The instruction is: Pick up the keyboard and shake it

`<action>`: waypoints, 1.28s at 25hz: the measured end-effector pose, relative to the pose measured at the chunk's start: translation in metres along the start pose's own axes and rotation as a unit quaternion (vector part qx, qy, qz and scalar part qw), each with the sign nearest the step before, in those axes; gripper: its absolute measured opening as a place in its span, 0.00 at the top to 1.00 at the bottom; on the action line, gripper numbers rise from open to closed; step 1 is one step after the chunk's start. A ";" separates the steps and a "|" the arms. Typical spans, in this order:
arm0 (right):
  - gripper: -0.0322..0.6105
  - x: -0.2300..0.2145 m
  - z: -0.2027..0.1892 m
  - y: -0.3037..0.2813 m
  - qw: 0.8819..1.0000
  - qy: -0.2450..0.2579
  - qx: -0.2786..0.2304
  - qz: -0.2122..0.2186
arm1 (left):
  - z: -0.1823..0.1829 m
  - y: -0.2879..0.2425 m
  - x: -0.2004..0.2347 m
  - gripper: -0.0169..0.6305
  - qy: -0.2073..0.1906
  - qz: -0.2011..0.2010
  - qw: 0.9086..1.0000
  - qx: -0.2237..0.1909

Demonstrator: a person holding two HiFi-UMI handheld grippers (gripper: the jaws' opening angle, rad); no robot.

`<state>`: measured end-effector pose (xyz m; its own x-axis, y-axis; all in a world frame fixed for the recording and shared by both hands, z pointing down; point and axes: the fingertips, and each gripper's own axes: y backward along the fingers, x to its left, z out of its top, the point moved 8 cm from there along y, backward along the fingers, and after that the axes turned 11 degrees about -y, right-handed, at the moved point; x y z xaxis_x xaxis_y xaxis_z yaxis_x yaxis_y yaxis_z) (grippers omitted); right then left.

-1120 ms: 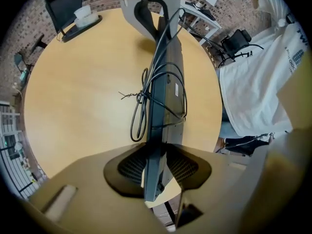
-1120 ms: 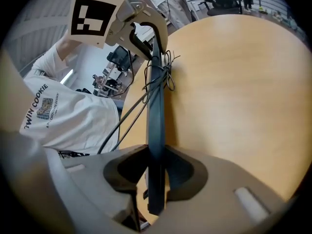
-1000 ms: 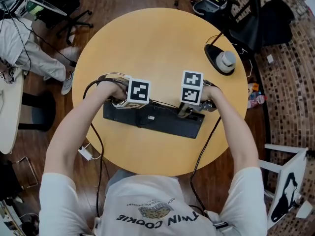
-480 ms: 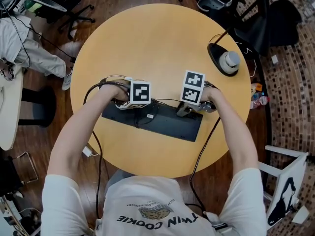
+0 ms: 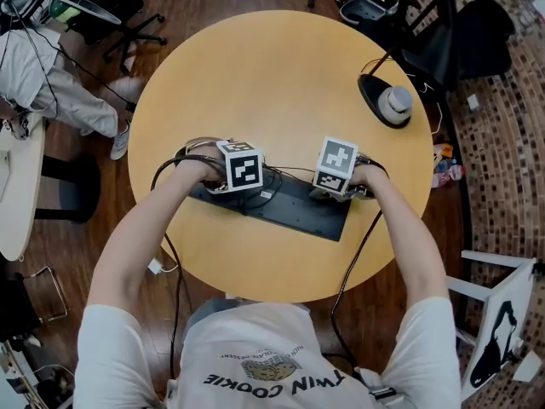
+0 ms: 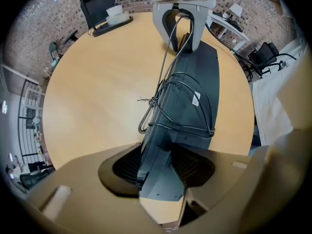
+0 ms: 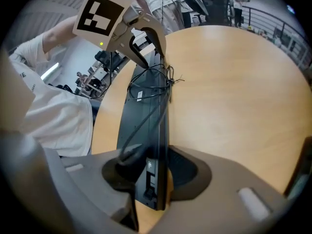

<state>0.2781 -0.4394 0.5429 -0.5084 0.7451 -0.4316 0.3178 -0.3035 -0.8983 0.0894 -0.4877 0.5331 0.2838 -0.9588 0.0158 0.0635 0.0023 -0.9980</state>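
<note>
A black keyboard (image 5: 294, 210) lies underside up near my side of the round table (image 5: 281, 75), with its cable (image 6: 181, 106) coiled on its back. My left gripper (image 5: 218, 186) sits at the keyboard's left end (image 6: 161, 179). That end is between its jaws, which are closing, and the pads do not clearly press on it. My right gripper (image 5: 329, 192) is at the right end (image 7: 152, 179). Its jaws are opening around that end, and a sliver of table shows beside one pad. Each gripper view shows the other gripper, the right gripper (image 6: 178, 13) and the left gripper (image 7: 139, 30), at the keyboard's far end.
A black lamp base with a grey knob (image 5: 387, 102) stands at the table's far right. Office chairs (image 5: 451, 32) and cables are on the floor behind the table. A seated person (image 5: 51, 92) is off to the left. A white plug (image 5: 155, 267) hangs by my knee.
Both marker cubes have tipped and come a little toward me. The keyboard has shifted slightly on the table and the jaws sit looser around its ends.
</note>
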 end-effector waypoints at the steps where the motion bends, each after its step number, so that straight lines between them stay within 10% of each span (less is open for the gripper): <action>1: 0.75 0.004 0.000 0.001 1.000 0.002 -0.003 -0.019 | -0.001 0.002 -0.003 0.67 0.003 0.017 1.000 -0.002; 13: 0.75 0.080 -0.012 0.015 0.953 -0.098 -0.164 -0.235 | -0.010 0.044 -0.080 0.86 0.071 0.159 0.974 -0.143; 19: 0.75 0.164 -0.007 0.009 0.910 -0.172 -0.270 -0.264 | -0.023 0.059 -0.155 0.96 0.079 0.195 0.954 -0.215; 32: 0.78 0.370 0.003 -0.066 0.872 -0.232 -0.345 -0.260 | -0.083 0.080 -0.326 0.96 0.109 0.199 0.923 -0.310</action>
<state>0.0661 -0.1456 0.4424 -0.9450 0.3073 -0.1117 0.2727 0.5524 -0.7877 -0.0778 -0.1984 0.4427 -0.0371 -0.9516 -0.3050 -0.5834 0.2685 -0.7665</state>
